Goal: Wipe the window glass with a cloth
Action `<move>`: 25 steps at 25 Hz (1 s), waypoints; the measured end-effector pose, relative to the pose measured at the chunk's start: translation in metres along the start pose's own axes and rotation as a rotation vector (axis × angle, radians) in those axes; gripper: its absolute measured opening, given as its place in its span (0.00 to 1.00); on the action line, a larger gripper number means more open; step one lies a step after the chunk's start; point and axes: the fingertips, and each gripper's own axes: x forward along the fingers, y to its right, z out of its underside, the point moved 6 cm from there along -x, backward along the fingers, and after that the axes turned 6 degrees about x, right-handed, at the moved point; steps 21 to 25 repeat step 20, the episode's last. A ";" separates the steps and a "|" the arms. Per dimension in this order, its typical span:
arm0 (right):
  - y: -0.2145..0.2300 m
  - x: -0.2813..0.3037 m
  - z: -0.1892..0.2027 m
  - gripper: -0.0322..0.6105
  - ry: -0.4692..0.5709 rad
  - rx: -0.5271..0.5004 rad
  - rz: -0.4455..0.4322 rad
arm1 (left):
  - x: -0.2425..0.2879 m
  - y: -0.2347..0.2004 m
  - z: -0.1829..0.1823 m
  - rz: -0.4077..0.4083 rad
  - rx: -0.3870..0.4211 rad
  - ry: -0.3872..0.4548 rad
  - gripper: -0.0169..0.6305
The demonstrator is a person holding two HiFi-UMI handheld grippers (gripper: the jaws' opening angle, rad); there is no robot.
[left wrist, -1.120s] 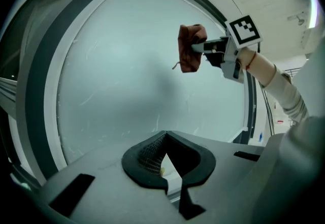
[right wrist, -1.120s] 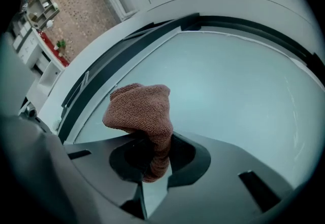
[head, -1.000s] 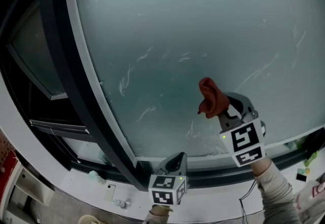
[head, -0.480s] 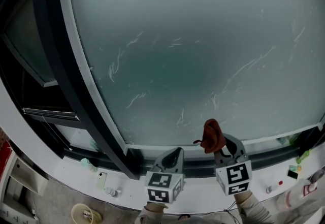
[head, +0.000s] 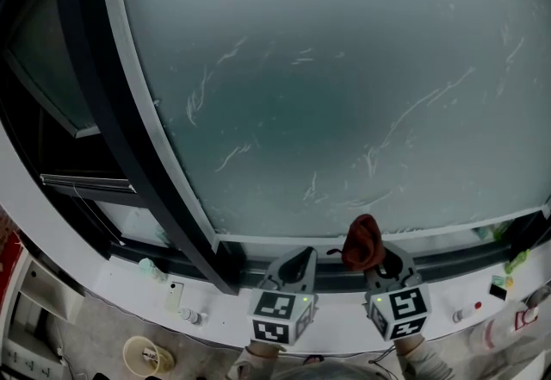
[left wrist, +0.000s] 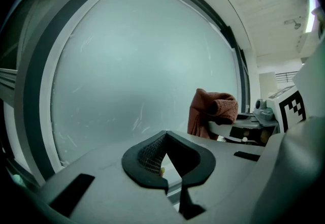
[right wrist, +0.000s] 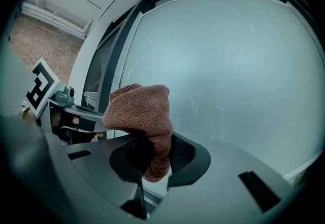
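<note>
In the head view, the window glass (head: 344,68) fills most of the picture, crossed by pale streaks. The rust-red knitted cloth (head: 362,240) sits at the glass's lower edge, bunched upright above the right gripper (head: 376,264). The left gripper (head: 294,264) hangs just below the glass's lower edge, beside the right one and apart from the pane. It probably waits there so the working tool has the pane to itself.

In the left gripper view, this tool's jaws meet at their tips with nothing between them. They point at the glass (left wrist: 137,65) without touching it. The cloth (left wrist: 210,111) shows off to the right, low against the glass.

In the right gripper view, the jaws are clamped on the cloth's (right wrist: 139,111) lower fold, and its thick rolled end stands proud of them toward the glass (right wrist: 228,65). Held this way, the soft wad would likely meet the pane before the hard jaws. Whether it presses on the glass now cannot be told. With streaks across the pane above, much wiping seems left.
</note>
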 end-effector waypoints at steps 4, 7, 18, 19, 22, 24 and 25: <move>0.000 0.003 -0.003 0.12 0.032 0.010 0.005 | -0.001 -0.003 0.000 0.001 -0.002 0.006 0.03; -0.001 0.004 -0.005 0.12 0.037 0.017 0.005 | 0.000 -0.006 -0.001 0.002 -0.005 0.009 0.03; -0.003 0.013 -0.001 0.12 0.035 0.042 0.004 | 0.002 -0.014 -0.001 0.002 -0.008 0.012 0.03; -0.003 0.014 -0.002 0.12 0.038 0.042 0.005 | 0.002 -0.015 -0.001 0.001 -0.008 0.013 0.03; -0.003 0.015 -0.002 0.12 0.041 0.043 0.006 | 0.002 -0.016 -0.002 0.001 -0.007 0.014 0.03; -0.003 0.015 -0.002 0.12 0.041 0.043 0.006 | 0.002 -0.016 -0.002 0.001 -0.007 0.014 0.03; -0.003 0.015 -0.002 0.12 0.041 0.043 0.006 | 0.002 -0.016 -0.002 0.001 -0.007 0.014 0.03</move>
